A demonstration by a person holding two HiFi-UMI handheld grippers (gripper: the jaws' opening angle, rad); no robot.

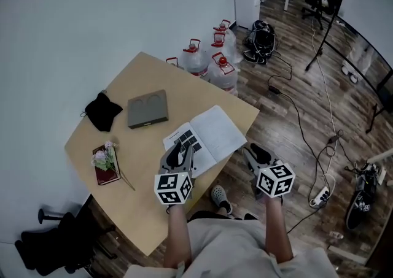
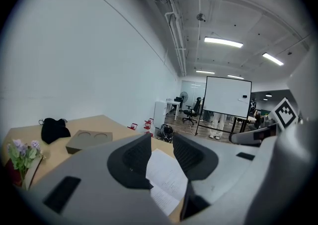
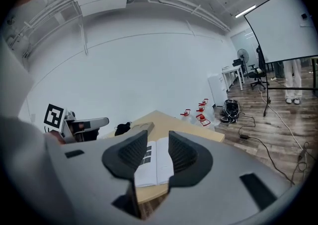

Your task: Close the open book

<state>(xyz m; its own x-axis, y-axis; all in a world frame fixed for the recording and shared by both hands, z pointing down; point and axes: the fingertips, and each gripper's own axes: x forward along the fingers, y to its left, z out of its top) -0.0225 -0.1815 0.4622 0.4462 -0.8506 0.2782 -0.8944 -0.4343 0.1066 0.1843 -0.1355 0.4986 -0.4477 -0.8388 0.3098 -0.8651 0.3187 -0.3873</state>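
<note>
Looking down over the wooden table (image 1: 138,209), the open book (image 1: 212,132) lies flat by the table's 3 o'clock corner. Its pages face up, with a plain white leaf on the right and a leaf with dark squares on the left.

The left gripper (image 1: 179,153) is over the book's 7 o'clock corner, marker cube toward the person. In the left gripper view its jaws stand spread with nothing between the pads, and only the pale page shows through the gap, down on the table.

Over to the right gripper (image 1: 255,153): it hangs off the table edge at the book's 4 o'clock, above the wood floor (image 1: 288,123). Its jaws are parted too and pinch nothing. In the right gripper view the book sits framed in the gap, lying beyond the tips. The two grippers are well apart, one at each end of the book's near edge.

Around the table, a grey block (image 1: 147,109) with two round hollows sits at the book's 10 o'clock, clear of it. A black pouch (image 1: 102,111) lies near the block at its 9 o'clock. At the book's 8 o'clock, by the table's left edge, is a flat dark red object (image 1: 107,175) with a sprig of pale flowers (image 1: 103,157) on it.

Off the table at 12 o'clock, clear water jugs (image 1: 209,59) with red caps stand on the floor. A black bag (image 1: 261,40) lies beyond them at 1 o'clock.
</note>
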